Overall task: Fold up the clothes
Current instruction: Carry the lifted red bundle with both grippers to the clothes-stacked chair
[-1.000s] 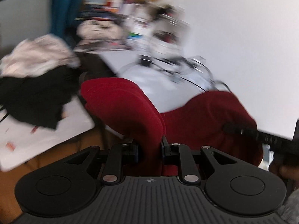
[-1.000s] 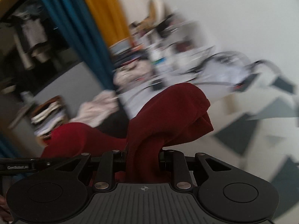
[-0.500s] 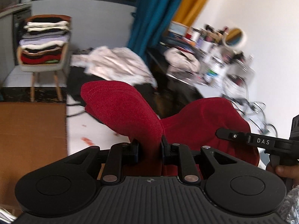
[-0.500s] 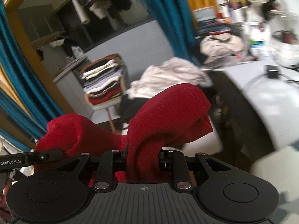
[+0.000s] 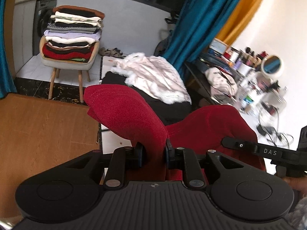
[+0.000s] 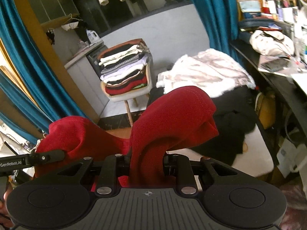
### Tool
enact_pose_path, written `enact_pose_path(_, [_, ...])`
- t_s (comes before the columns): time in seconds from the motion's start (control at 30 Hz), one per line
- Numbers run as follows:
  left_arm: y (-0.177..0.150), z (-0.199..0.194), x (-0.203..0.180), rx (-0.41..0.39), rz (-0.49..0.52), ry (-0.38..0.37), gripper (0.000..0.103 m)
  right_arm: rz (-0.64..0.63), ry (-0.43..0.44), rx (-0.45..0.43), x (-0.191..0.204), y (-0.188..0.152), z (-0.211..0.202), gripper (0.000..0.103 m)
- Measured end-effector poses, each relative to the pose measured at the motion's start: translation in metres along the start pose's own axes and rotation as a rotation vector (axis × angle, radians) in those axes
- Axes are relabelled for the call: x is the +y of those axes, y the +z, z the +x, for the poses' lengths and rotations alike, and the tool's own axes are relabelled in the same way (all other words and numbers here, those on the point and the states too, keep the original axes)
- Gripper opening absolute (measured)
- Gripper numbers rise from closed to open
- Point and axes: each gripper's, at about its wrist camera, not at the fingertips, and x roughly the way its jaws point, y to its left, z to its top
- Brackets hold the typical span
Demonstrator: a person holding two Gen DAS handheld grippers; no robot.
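1. The left gripper is clamped on a fold of the red garment, which bulges up ahead of its fingers.
2. The right gripper pinches another fold of the same cloth.
3. Beyond both stands a chair stacked with folded clothes.

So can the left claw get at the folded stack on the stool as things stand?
Probably not: the left claw is shut on the red garment, which the right claw grips too, and the folded stack sits well off across the floor.

One red garment, two tools, one chair.
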Motion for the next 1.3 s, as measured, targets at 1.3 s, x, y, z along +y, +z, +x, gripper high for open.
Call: enact_pose_path(1.3, [0.334, 0.092, 0.407, -0.091, 0.01, -0.04, 0.021, 0.072, 0.012, -0.063, 0.261, 0.257, 0.453, 0.021])
